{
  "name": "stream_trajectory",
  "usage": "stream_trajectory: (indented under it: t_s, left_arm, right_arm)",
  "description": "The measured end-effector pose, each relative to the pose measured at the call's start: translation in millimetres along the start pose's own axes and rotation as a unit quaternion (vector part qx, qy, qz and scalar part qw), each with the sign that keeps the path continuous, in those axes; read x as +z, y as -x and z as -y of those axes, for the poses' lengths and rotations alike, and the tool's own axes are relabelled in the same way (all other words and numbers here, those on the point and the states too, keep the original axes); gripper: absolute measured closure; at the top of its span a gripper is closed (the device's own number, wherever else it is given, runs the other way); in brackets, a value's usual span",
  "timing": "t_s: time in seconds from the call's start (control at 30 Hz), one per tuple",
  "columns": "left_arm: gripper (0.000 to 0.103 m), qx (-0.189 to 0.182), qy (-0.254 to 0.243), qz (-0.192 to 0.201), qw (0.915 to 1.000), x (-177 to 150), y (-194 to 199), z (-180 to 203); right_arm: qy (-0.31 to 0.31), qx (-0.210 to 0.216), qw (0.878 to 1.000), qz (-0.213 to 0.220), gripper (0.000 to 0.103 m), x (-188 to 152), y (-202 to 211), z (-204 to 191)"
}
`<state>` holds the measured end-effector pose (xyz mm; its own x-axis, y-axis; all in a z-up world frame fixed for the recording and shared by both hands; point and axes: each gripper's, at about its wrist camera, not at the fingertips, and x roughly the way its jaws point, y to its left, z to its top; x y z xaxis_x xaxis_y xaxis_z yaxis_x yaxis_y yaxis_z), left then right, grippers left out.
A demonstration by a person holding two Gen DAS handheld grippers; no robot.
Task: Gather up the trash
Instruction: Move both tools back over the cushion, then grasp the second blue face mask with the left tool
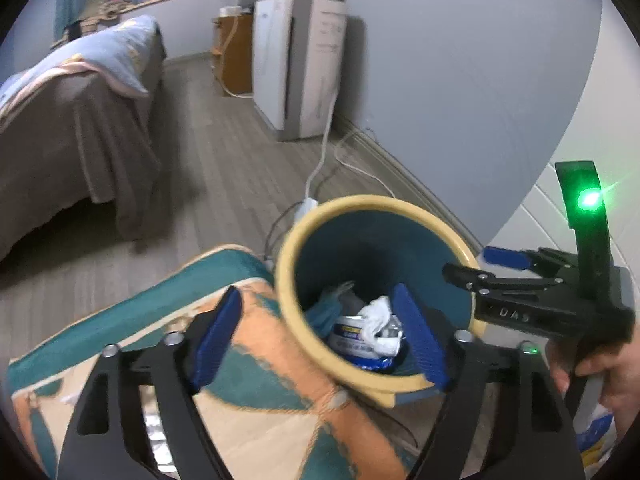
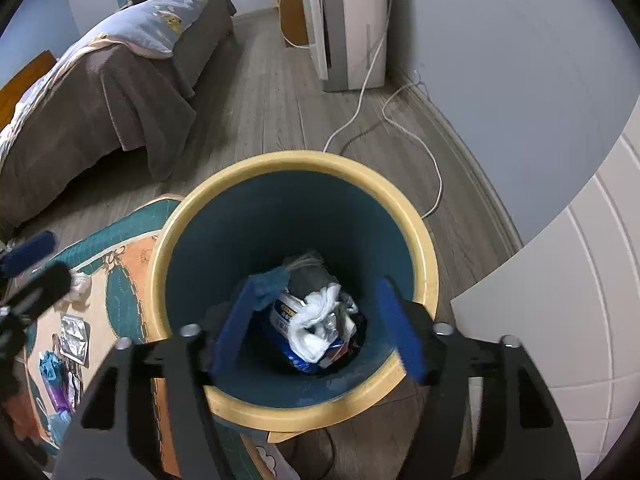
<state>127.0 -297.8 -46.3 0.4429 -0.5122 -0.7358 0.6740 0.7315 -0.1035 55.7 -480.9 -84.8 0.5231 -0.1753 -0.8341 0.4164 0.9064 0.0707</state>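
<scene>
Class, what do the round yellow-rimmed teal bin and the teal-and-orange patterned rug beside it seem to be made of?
Round yellow-rimmed teal bin: probably moulded plastic, with a smooth, slightly glossy rim and seamless wall. Teal-and-orange patterned rug: likely woven textile, matte, with stitch-like outlines and a soft bound edge.

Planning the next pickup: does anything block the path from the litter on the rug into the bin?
Nothing visible does. The silver foil wrapper lies on the patterned rug beside the yellow-rimmed teal bin, whose mouth is open.
</scene>
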Motion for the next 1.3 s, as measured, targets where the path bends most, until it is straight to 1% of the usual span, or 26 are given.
stream_trajectory:
  t_s: [0.07,0.1,0.13,0.27,0.37,0.5,0.53,0.67,0.77,0.97,1.07,1.23,1.3]
  left_arm:
    - [0.011,0.015,0.006,0.014,0.9998,-3.1,17.8,-9.9]
    - [0.009,0.025,0.011,0.019,0.9994,-5.5,28.1,-16.4]
    - [0.009,0.034,0.016,0.021,0.9991,-7.9,36.7,-22.5]
    - [0.006,0.072,0.022,0.031,0.9967,-19.2,73.2,-44.2]
    - [0.006,0.106,0.028,0.032,0.9935,-31.4,103.4,-63.8]
    - [0.006,0.126,0.052,0.035,0.99,-52.0,140.2,-88.6]
    - [0.006,0.13,0.057,0.035,0.9893,-55.2,143.8,-92.6]
    - [0.006,0.158,0.067,0.033,0.9846,-81.1,174.7,-113.6]
    - [0.005,0.17,0.086,0.032,0.9813,-99.8,191.2,-128.7]
    - [0.005,0.192,0.112,0.032,0.9744,-134.0,215.5,-150.4]
    - [0.005,0.193,0.13,0.033,0.9719,-146.4,223.3,-158.2]
    - [0.005,0.204,0.125,0.036,0.9703,-159.4,232.3,-162.4]
    - [0.005,0.201,0.126,0.036,0.9708,-164.3,233.7,-165.1]
  right_arm:
    - [0.0,0.001,1.0,0.007,0.015,1.8,4.9,-3.2]
    - [0.0,0.004,1.0,0.01,0.012,3.5,7.2,-7.1]
    - [0.004,0.003,1.0,0.013,0.006,4.9,9.7,-12.3]
    - [0.048,-0.013,0.998,0.026,0.006,8.1,19.1,-40.6]
    - [0.081,-0.017,0.996,0.036,0.006,7.1,27.5,-61.6]
    - [0.117,-0.021,0.992,0.047,0.006,0.6,46.0,-91.4]
    - [0.124,-0.021,0.991,0.05,0.006,-0.7,50.8,-97.2]
    - [0.155,-0.022,0.985,0.074,0.006,-6.9,76.4,-125.9]
    - [0.162,-0.019,0.983,0.086,0.006,-12.4,91.9,-144.0]
    - [0.161,-0.009,0.983,0.091,0.006,-28.3,108.7,-179.9]
    - [0.16,-0.005,0.983,0.091,0.006,-40.3,115.1,-199.5]
    - [0.158,-0.002,0.984,0.083,0.006,-53.5,117.2,-218.0]
    - [0.162,-0.006,0.984,0.081,0.006,-59.5,118.4,-224.7]
